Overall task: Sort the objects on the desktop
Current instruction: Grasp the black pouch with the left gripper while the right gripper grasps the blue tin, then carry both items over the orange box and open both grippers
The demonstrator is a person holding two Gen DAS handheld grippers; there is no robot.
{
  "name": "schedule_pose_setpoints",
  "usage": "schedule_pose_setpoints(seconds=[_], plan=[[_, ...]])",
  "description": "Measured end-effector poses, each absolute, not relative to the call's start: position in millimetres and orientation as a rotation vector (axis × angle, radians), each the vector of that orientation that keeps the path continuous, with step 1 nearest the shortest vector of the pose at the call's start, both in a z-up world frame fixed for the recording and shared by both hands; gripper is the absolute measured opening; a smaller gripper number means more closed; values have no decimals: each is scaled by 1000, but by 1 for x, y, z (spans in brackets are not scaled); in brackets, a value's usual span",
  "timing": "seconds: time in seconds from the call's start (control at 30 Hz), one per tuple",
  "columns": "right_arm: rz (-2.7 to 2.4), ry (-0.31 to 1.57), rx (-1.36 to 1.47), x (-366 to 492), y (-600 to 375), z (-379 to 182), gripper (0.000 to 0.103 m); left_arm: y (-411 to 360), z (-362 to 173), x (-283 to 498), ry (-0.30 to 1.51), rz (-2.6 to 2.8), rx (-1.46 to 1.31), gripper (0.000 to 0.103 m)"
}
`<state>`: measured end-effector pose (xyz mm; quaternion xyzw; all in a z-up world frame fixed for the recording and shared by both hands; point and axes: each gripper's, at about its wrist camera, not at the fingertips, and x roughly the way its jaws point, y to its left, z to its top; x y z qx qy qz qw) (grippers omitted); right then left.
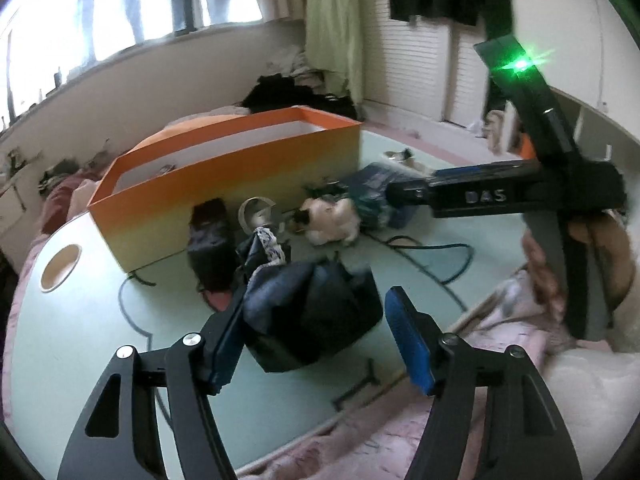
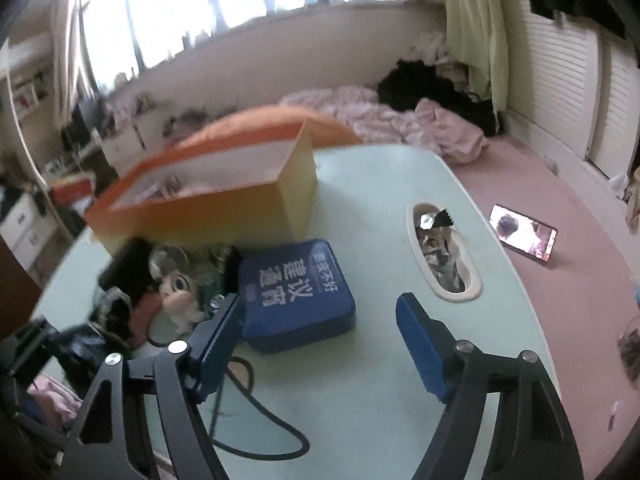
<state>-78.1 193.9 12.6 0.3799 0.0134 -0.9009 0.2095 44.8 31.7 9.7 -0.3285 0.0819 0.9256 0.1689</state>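
In the left wrist view a dark navy pouch [image 1: 312,312] lies on the pale green table [image 1: 80,340], between the blue pads of my left gripper [image 1: 316,300]. The left pad is against the pouch and the right pad stands clear of it, so the jaws are open. In the right wrist view my right gripper [image 2: 318,300] is open around the near end of a blue tin with white characters [image 2: 296,292]; the right pad is well apart from it. The left wrist view shows the right gripper [image 1: 396,194] reaching over that tin [image 1: 380,196].
An open orange box [image 1: 224,184] [image 2: 208,208] stands at the back of the table. In front of it lie a black case [image 1: 210,240], a tape roll [image 1: 256,212], a plush toy [image 1: 332,220] and a black cable [image 2: 256,420]. A phone [image 2: 524,236] lies on the floor.
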Motion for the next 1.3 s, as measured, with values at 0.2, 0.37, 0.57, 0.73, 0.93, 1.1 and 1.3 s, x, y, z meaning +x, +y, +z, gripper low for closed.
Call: schedule_pose_setpoints(seconds=[0.2, 0.37, 0.57, 0.73, 0.93, 1.1, 1.3], plan=[[-2468, 168, 1107, -93, 174, 14, 77, 26, 7, 40, 206, 2657, -950, 50], [-2444, 267, 1132, -98, 157, 0, 67, 25, 8, 42, 200, 2653, -945, 49], [-2447, 129, 1046, -82, 170, 10, 67, 15, 16, 44, 141, 2654, -911, 38], [-2515, -4, 895, -68, 188, 35, 67, 12, 38, 54, 125, 2686, -794, 36], [-2441, -19, 802, -70, 163, 80, 67, 3, 85, 32, 41, 2754, -614, 36], [-2380, -32, 858, -115, 123, 93, 67, -19, 106, -18, -70, 2828, -584, 45], [-2363, -104, 1036, -160, 109, 62, 68, -39, 68, -68, -157, 2866, -797, 78]])
